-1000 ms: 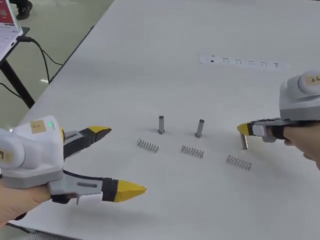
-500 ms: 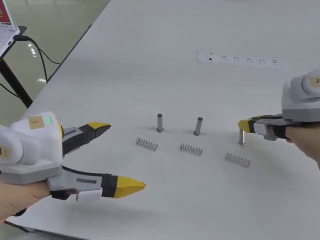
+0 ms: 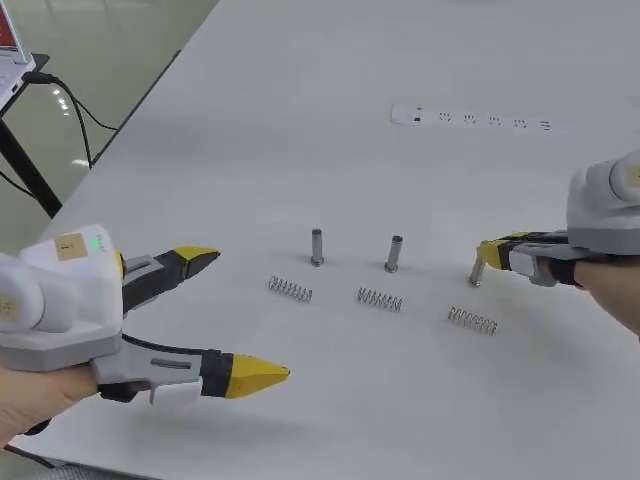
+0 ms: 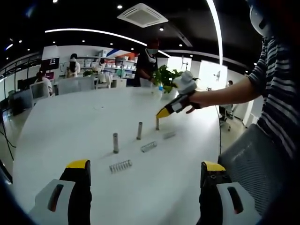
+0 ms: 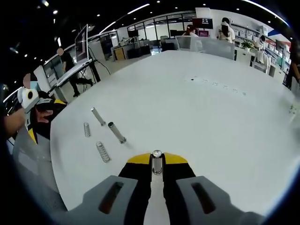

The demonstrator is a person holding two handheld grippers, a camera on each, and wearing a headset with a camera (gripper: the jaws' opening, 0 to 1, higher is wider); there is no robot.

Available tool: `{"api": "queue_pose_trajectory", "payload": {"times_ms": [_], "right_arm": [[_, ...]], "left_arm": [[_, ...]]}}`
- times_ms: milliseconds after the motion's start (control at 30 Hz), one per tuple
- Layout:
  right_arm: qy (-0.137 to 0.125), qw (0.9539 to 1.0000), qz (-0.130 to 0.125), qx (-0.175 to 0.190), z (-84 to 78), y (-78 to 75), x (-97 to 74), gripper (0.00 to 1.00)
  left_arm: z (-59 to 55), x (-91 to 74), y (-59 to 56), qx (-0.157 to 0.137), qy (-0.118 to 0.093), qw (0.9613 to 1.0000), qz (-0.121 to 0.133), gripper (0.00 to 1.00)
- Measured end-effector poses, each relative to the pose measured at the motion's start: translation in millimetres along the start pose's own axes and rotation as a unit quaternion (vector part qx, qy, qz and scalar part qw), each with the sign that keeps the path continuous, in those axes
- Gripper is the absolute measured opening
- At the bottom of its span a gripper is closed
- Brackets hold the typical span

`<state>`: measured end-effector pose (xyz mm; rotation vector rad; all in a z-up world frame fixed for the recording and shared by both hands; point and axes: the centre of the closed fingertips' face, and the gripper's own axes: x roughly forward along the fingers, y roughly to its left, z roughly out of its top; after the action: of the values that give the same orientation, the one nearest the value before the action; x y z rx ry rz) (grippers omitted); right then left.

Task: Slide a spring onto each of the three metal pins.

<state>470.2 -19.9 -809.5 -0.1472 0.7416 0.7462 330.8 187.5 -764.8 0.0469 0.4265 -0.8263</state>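
Note:
Two metal pins stand upright on the white table. My right gripper is shut on the third pin, which hangs tilted from its yellow tips just above the table. In the right gripper view that pin sits end-on between the shut jaws of the right gripper. Three springs lie flat, one in front of each pin's place. My left gripper hovers open and holds nothing at the near left; its own view shows the left gripper facing the pins.
A white power strip lies farther back on the table. The table's left edge drops to the floor, where a black cable runs. People and desks stand in the background of both gripper views.
My right gripper has raised the right pin slightly off the table and tipped it. The left gripper has stayed open in about the same place.

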Motion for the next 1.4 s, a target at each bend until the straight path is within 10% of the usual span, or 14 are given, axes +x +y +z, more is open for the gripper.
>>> {"api": "queue_pose_trajectory", "payload": {"times_ms": [1400], "right_arm": [[-0.004,0.9996,-0.001,-0.027,0.4,6.7,-9.3,0.24]], "left_arm": [[-0.8,0.0,1.8,-0.005,0.001,1.0000,-0.004,0.96]]}}
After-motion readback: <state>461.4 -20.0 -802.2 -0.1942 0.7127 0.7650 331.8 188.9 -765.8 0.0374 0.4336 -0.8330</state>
